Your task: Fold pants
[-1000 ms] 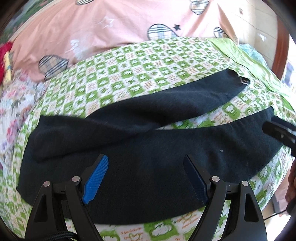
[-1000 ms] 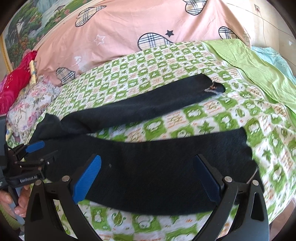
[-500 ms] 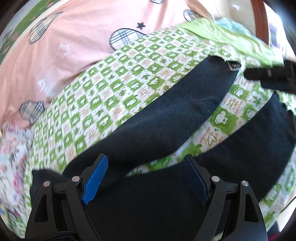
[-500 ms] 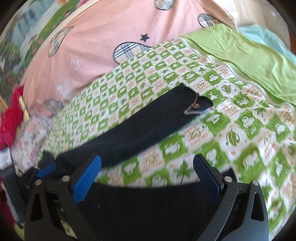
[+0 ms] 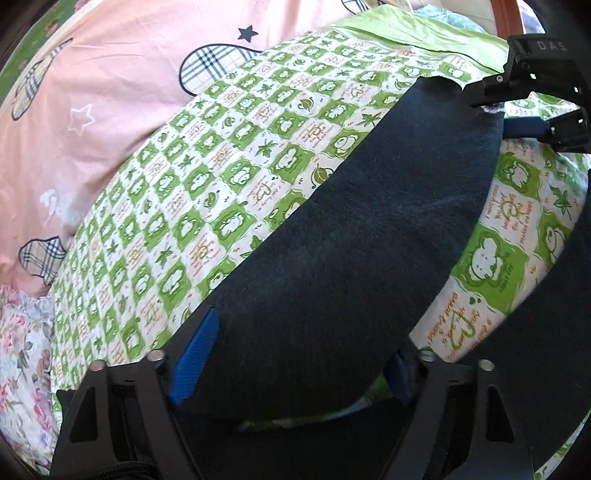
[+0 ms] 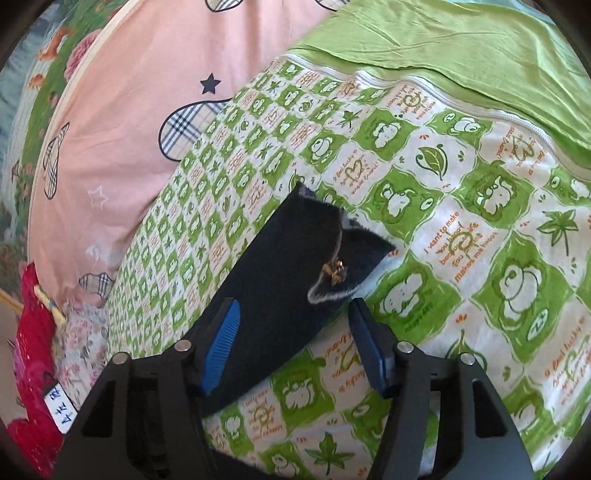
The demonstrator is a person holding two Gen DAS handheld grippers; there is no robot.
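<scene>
Dark navy pants lie spread on a green-and-white checked bedsheet (image 5: 229, 192). The far leg (image 5: 369, 236) runs diagonally up to the right. My left gripper (image 5: 295, 369) straddles that leg near its lower part, jaws closing, cloth between the blue pads, no pinch visible. The other leg (image 5: 554, 317) shows at the right edge. My right gripper (image 6: 295, 349) straddles the hem end (image 6: 295, 273) of the far leg, just below a small gold ornament (image 6: 334, 273); its jaws are closing and have not pinched the cloth. It also appears as the right gripper (image 5: 517, 107) at that hem.
A pink quilt with plaid hearts (image 5: 110, 110) lies beyond the sheet. A plain green sheet (image 6: 461, 55) covers the far right. Floral cloth (image 5: 22, 362) and a red item (image 6: 33, 332) sit at the left. A wooden bed frame (image 5: 506, 18) stands at the back.
Both grippers have moved from the near leg over to the far leg and rolled. Both sets of jaws have narrowed, the right more, with the leg now between them.
</scene>
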